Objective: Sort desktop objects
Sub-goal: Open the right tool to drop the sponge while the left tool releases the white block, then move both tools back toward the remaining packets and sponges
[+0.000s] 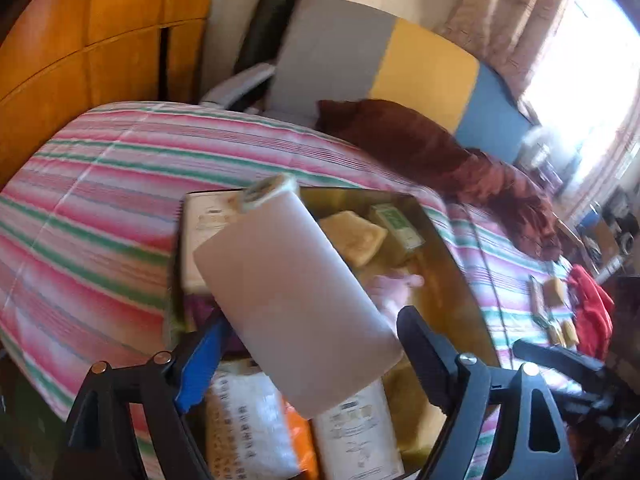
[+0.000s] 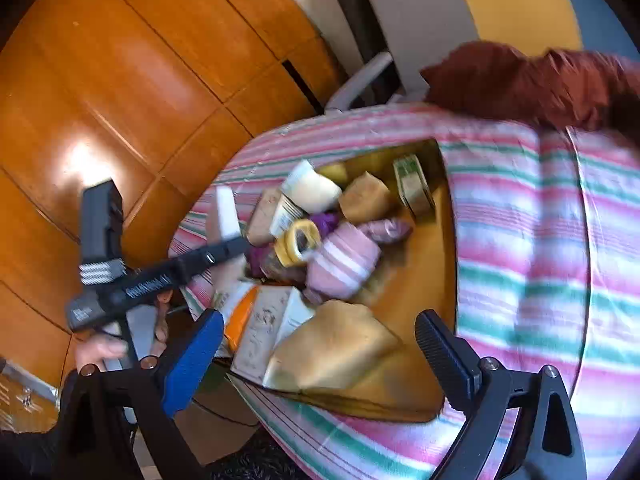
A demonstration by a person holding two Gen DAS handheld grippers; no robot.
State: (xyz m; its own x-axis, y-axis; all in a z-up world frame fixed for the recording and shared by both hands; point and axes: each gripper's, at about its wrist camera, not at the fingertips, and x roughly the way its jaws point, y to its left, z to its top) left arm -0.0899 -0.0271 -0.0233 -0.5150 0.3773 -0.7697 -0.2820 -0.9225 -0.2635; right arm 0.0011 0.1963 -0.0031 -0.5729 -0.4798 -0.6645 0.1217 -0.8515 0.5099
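This is a bedroom in a home. A bed with a striped blanket (image 1: 100, 200) fills the room. Wooden closet doors (image 2: 120, 100) stand by its far edge, and curtains (image 1: 516, 16) hang at a bright window (image 1: 592, 60).

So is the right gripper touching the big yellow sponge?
Apart. The right wrist view shows the right gripper open, with a gap showing between each finger and the big yellow sponge.

striped bedspread (image 1: 100, 184), wooden wardrobe (image 2: 120, 80), rust-red blanket (image 1: 420, 140), bright window (image 1: 592, 60)

Open jaws, cluttered tray (image 2: 444, 240), striped bedspread (image 2: 540, 240)
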